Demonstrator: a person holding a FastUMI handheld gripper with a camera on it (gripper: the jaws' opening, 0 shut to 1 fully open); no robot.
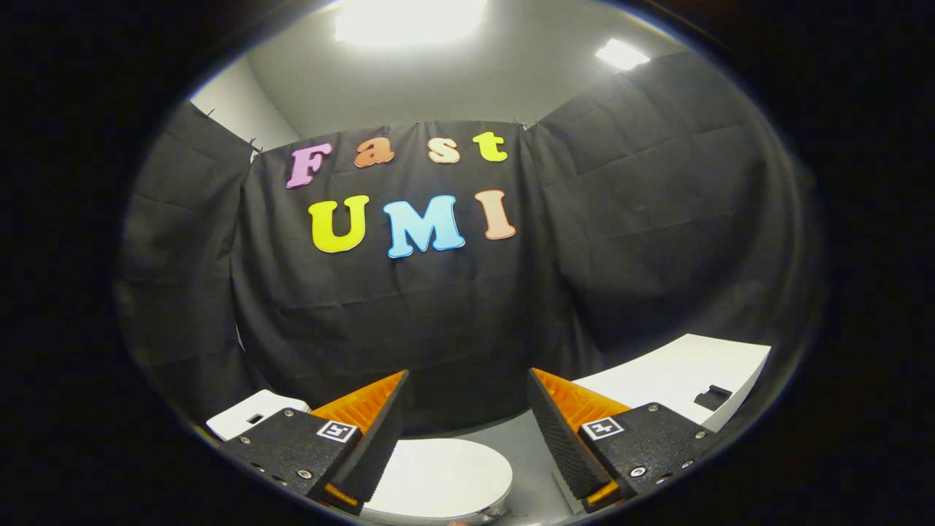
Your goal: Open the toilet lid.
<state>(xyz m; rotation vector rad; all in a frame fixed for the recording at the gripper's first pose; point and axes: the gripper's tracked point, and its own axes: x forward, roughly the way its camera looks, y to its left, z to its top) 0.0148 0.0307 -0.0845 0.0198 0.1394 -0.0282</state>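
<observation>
Gripper view: the hand-held two-finger gripper (467,380) hangs above the booth floor with its fingers spread wide and nothing between them, the gap opening straight onto the black cloth wall (453,321) at twelve o'clock. Each finger carries a ribbed wedge-shaped pad; the left pad (365,416) sits at about seven o'clock from the gap, the right pad (562,424) at about five o'clock. Behind each pad a dark block bears a small square black-and-white marker, one on the left block (337,430), one on the right (601,427).

The round white toilet lid (445,471) lies closed and flat, low between the two fingers, at six o'clock from their tips and nearer to the left pad, whose inner edge overlaps the lid's rim in the picture. Neither finger touches it. A strip of pale grey floor (526,446) runs between the lid and the right finger.

At four o'clock from the fingertips, beyond the right block, a flat white rectangular panel (687,372) stands against the cloth, with a small dark rectangular notch (712,397) near its lower corner. At eight o'clock, beyond the left block, a smaller white box-shaped object (248,413) shows a small dark slot on its face; what it is cannot be told.

Above the cloth, a grey ceiling carries a large bright light panel (409,18) at twelve o'clock and a smaller one (621,53) at one o'clock.
</observation>
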